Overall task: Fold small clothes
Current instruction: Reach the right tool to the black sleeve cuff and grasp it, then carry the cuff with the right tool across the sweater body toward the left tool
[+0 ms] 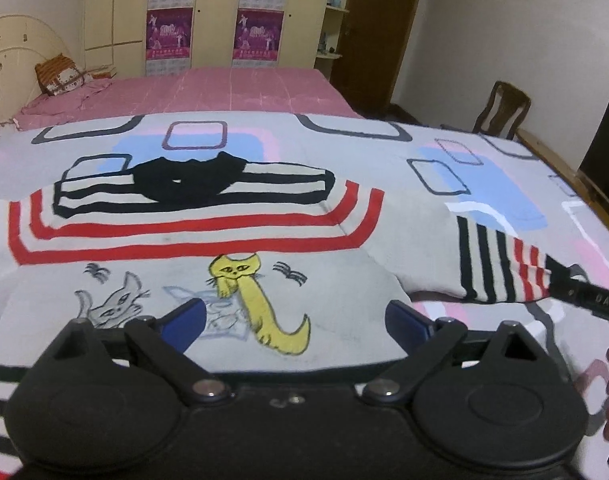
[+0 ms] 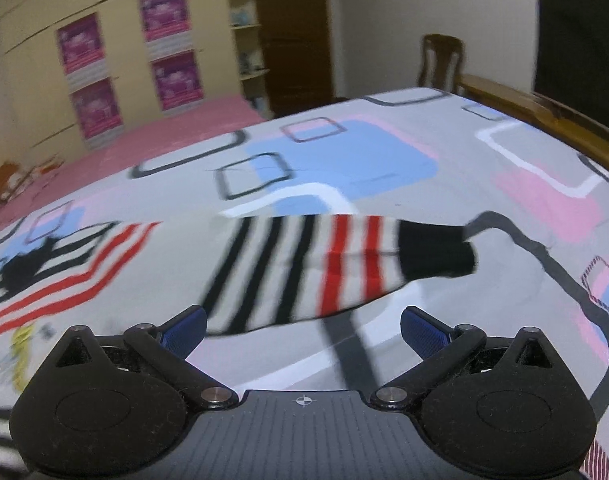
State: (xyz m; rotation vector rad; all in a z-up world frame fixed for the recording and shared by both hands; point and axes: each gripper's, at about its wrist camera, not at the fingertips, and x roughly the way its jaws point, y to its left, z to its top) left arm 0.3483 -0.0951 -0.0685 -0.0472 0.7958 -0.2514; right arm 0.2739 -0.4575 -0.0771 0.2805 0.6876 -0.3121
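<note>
The child's striped sweater (image 1: 192, 248) lies flat on the bed (image 1: 484, 160), its sleeve (image 2: 324, 268) stretching toward 3 o'clock. Both grippers — left (image 1: 296, 320), right (image 2: 302, 326) — hover with jaws spread, empty. Soft, light knit, likely to slump — best pinched at the black cuff (image 2: 436, 248).

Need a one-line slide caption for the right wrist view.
Open right gripper hovers over the sweater's striped sleeve, spread on the patterned bedsheet.
</note>
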